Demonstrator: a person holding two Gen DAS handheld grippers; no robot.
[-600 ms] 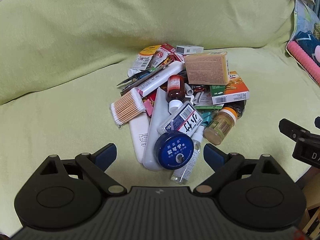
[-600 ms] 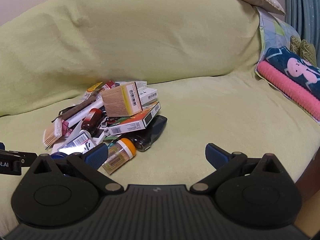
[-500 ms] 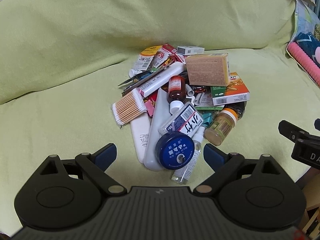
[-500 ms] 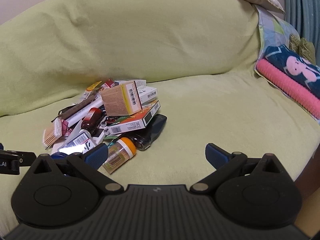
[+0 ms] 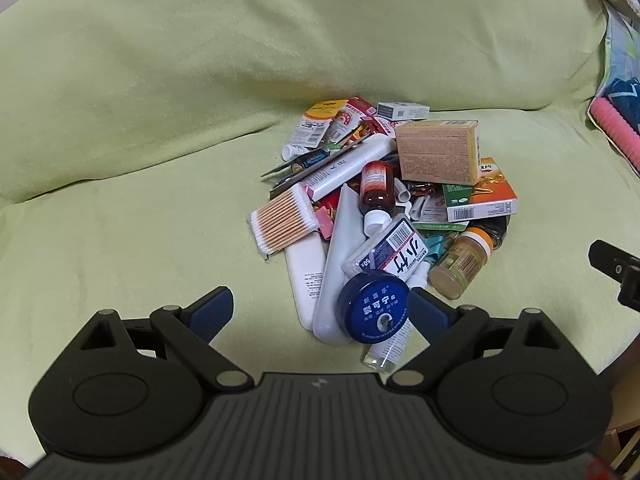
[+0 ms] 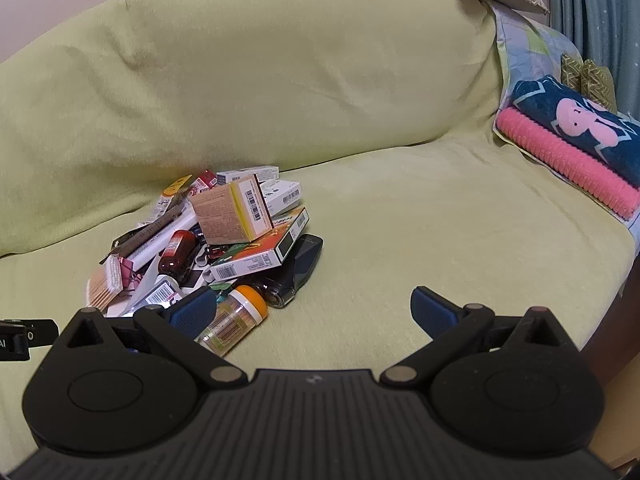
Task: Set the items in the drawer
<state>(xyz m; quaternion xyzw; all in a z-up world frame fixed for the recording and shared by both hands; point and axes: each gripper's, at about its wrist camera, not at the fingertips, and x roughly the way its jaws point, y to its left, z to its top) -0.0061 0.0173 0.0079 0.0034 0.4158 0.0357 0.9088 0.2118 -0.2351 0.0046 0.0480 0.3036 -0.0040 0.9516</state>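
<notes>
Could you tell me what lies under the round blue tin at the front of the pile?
The blue tin rests on a clear bottle and a white tube. The bottle's upper part is covered.

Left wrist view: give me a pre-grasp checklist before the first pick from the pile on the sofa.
1. Left claw open and holding nothing: ok.
2. Right claw open and holding nothing: ok.
3. Blue round tin on top at the pile's near edge, nothing over it: ok.
4. Tin lined up between the left claw's fingers: not ok, it sits towards the right finger.
5. Drawer in view and open: cannot tell, neither camera shows it.
</notes>
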